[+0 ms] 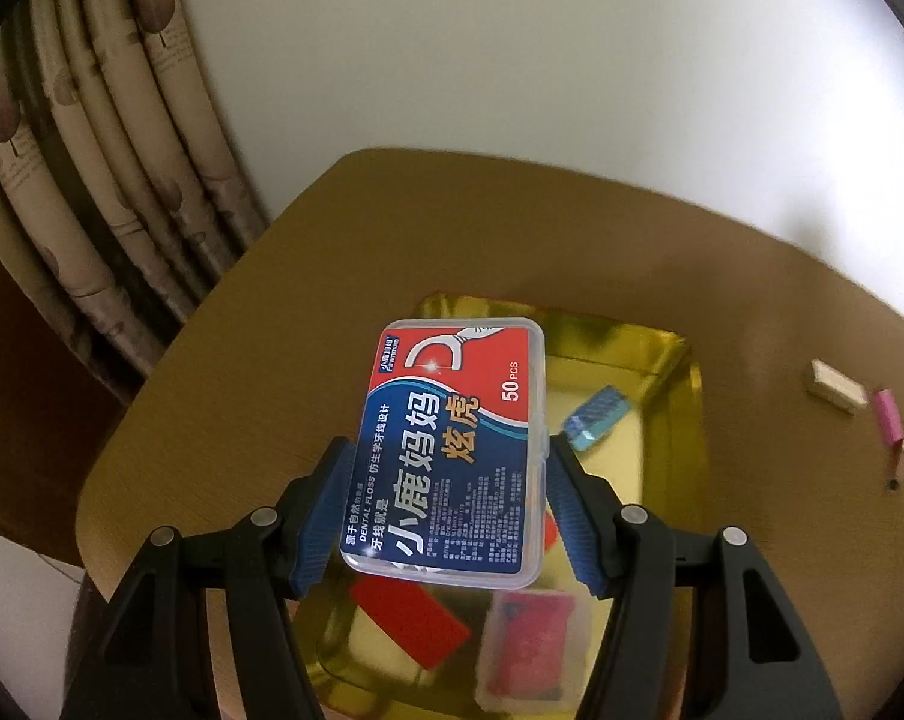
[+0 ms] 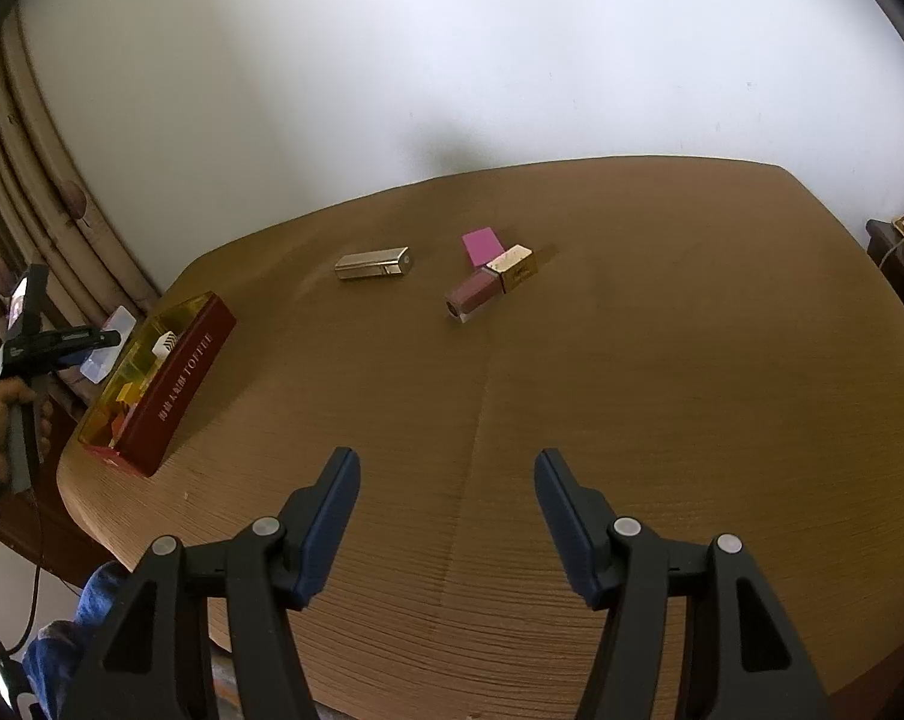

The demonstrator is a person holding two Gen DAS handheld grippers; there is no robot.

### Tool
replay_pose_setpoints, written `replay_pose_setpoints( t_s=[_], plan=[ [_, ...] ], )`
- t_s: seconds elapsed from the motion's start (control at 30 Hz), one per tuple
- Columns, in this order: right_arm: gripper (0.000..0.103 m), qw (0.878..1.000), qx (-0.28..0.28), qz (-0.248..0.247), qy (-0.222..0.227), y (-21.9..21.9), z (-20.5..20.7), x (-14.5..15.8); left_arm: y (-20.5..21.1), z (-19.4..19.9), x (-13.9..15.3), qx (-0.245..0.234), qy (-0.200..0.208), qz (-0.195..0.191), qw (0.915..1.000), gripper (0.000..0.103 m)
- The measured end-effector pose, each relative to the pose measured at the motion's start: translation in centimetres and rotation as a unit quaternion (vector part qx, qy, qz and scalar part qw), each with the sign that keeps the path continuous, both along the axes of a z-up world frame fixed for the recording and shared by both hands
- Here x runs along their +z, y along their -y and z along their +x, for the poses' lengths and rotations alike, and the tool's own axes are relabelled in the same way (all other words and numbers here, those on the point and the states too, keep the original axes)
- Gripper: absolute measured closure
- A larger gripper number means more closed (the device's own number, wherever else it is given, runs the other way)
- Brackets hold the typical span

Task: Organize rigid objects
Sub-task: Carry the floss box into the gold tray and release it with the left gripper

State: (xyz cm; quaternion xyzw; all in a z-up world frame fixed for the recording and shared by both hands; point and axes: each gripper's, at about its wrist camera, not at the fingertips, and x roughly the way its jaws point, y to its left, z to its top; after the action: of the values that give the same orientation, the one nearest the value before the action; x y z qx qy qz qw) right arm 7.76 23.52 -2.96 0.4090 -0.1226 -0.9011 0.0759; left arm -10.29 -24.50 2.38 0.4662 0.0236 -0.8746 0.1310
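Clear-plastic dental floss box with red and blue label (image 1: 452, 450): held crosswise between the pads of the left gripper (image 1: 449, 516), jaws closed against its two long sides, long axis running forward, away from the jaws. Gold-lined red rectangular tin (image 1: 686, 414): directly beneath and ahead of those jaws; contents seen are a small blue block (image 1: 596, 417), a flat red piece (image 1: 410, 615) and a clear case with red insert (image 1: 530, 639). Right gripper (image 2: 446, 516): jaws wide apart, holding nothing. Ahead of them on the brown wooden table (image 2: 632, 408), well apart: gold metal tube (image 2: 373, 264), pink block (image 2: 482, 246), gold-capped mauve lipstick (image 2: 488, 285). Judgement: left hand nearer the tin; release into it follows.
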Motion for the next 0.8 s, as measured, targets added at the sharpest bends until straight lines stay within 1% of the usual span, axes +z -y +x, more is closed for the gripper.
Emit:
replay_pose_setpoints(
  t_s=[0.2,0.3,0.43,0.5,0.67,0.8],
  plan=[
    [0.041,1.0,-0.003,-0.001,0.008,-0.1,-0.3,-0.6,1.5,-2.6,-1.5,0.023,0.022,0.014,0.9994,0.044],
    [0.041,1.0,-0.002,-0.001,0.014,-0.1,-0.5,-0.9,1.9,-4.0,-2.1,0.034,0.036,0.006,0.9988,0.044],
    [0.041,1.0,-0.001,-0.002,0.018,-0.1,-0.7,-1.2,1.2,-5.2,-2.8,0.029,0.049,-0.012,0.9983,0.045],
    [0.041,1.0,-0.001,-0.003,0.019,-0.2,-0.8,-1.2,0.7,-5.5,-3.3,0.025,0.056,-0.019,0.998,0.045],
    [0.041,1.0,0.0,-0.007,0.019,-0.3,-0.8,-1.3,0.1,-4.9,-4.4,0.024,0.062,-0.018,0.9977,0.045],
    [0.041,1.0,0.002,-0.009,0.021,-0.3,-0.8,-1.3,0.2,-4.5,-4.5,0.023,0.059,-0.021,0.9978,0.045]
  ],
)
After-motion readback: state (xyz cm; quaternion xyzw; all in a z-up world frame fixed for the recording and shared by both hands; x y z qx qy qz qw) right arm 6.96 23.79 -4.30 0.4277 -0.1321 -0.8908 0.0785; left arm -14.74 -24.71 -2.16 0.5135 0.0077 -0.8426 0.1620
